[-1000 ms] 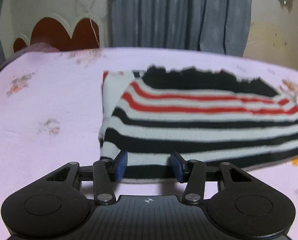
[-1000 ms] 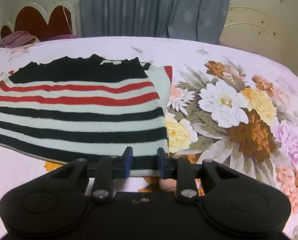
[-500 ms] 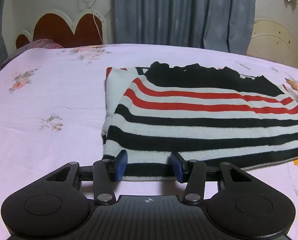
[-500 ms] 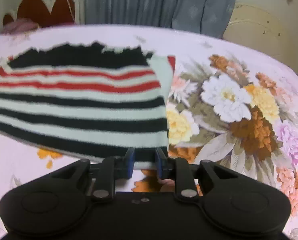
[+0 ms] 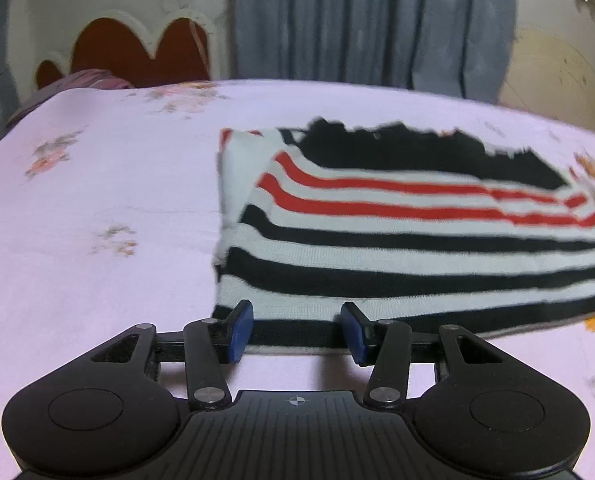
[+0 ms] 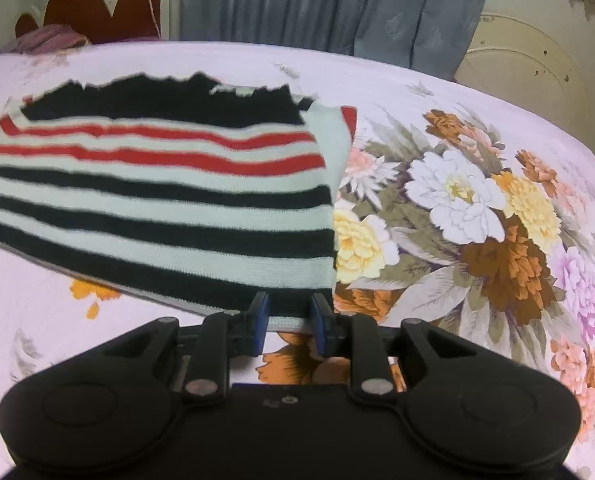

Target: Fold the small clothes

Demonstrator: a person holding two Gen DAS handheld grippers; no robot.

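Note:
A striped garment [image 5: 397, 240], white with black and red bands, lies folded flat on the pink bedsheet [image 5: 97, 220]. Its sleeves are tucked in at the sides. My left gripper [image 5: 297, 330] is open, and its blue pads straddle the near hem at the garment's left corner. In the right wrist view the same garment [image 6: 157, 200] fills the left half. My right gripper [image 6: 287, 322] is partly open, with the near hem at the garment's right corner between its pads. Whether the pads touch the cloth I cannot tell.
The bed has a large flower print [image 6: 477, 240] to the right of the garment. A red heart-shaped headboard [image 5: 137, 54] and a rumpled purple cloth [image 6: 51, 38] are at the far left. Blue-grey curtains [image 5: 377, 20] hang behind the bed.
Both grippers stay at the near hem with about the same opening. The views shift and blur slightly, and the near hem looks a little raised in the left view.

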